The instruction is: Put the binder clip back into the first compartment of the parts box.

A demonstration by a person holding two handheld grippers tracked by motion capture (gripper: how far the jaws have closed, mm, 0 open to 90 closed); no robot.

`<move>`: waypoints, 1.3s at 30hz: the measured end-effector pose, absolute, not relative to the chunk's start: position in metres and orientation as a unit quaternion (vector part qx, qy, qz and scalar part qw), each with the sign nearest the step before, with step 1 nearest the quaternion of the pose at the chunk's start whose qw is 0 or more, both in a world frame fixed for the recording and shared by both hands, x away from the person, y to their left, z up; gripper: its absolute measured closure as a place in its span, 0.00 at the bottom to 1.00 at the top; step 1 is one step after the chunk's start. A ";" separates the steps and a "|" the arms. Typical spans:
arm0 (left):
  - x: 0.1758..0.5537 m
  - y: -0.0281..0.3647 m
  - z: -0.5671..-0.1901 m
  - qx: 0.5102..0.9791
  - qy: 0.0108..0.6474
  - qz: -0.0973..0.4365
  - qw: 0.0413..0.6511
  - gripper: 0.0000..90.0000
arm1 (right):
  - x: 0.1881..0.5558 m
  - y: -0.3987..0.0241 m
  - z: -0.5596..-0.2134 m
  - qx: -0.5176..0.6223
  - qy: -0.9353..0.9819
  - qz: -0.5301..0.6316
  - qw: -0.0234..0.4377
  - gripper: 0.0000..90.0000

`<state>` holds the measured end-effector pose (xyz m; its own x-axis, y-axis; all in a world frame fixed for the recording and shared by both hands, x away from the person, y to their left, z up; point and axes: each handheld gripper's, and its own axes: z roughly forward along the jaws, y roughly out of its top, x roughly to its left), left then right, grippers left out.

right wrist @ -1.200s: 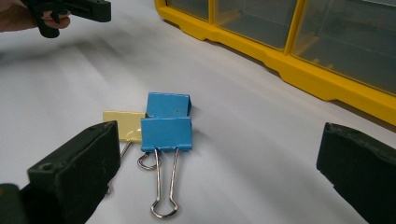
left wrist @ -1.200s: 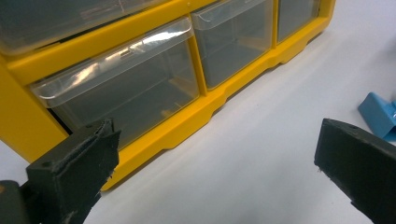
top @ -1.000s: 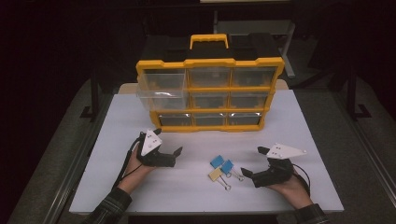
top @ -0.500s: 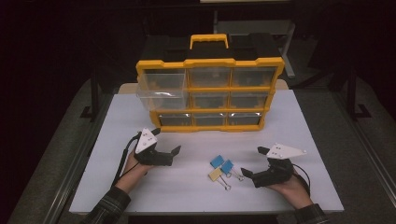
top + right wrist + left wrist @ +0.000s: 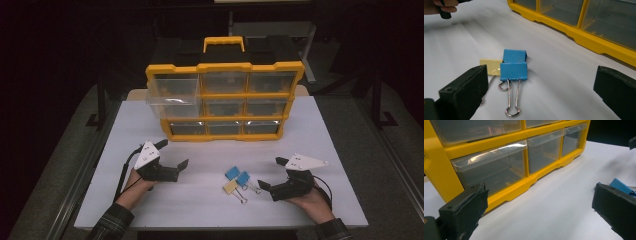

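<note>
Two blue metal binder clips (image 5: 513, 71) and one pale yellow binder clip (image 5: 490, 66) are lying together on the white table (image 5: 320, 127), touching one another. The right gripper (image 5: 272, 174) is resting just beside them, jaws spread wide, holding nothing. The left gripper (image 5: 173, 155), also wide open, is pointing toward the yellow plastic drawer organizer (image 5: 225, 98) behind.

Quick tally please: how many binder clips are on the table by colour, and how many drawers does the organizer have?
Blue clips: 2
Yellow clips: 1
Clips total: 3
Organizer drawers: 9, the top-left one pulled out
Total: 12
</note>
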<state>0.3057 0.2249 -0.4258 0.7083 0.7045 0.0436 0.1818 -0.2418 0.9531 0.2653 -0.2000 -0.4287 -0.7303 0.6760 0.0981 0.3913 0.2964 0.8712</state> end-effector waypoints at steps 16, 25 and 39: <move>0.286 0.246 -0.427 0.739 0.299 0.252 0.549 0.00 | 0.265 -0.200 -0.429 0.337 0.792 0.488 0.145 0.00; 0.272 0.255 -0.429 0.737 0.303 0.252 0.549 0.00 | 0.266 -0.200 -0.429 0.336 0.792 0.488 0.144 0.00; 0.252 0.272 -0.429 0.732 0.308 0.259 0.550 0.00 | 0.266 -0.200 -0.429 0.337 0.795 0.486 0.134 0.00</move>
<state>0.2520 0.2718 -0.4291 0.6759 0.7359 0.0398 0.1670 -0.2056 0.9643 0.2665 -0.2001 -0.4295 -0.7372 0.6660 0.1139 0.4052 0.3009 0.8633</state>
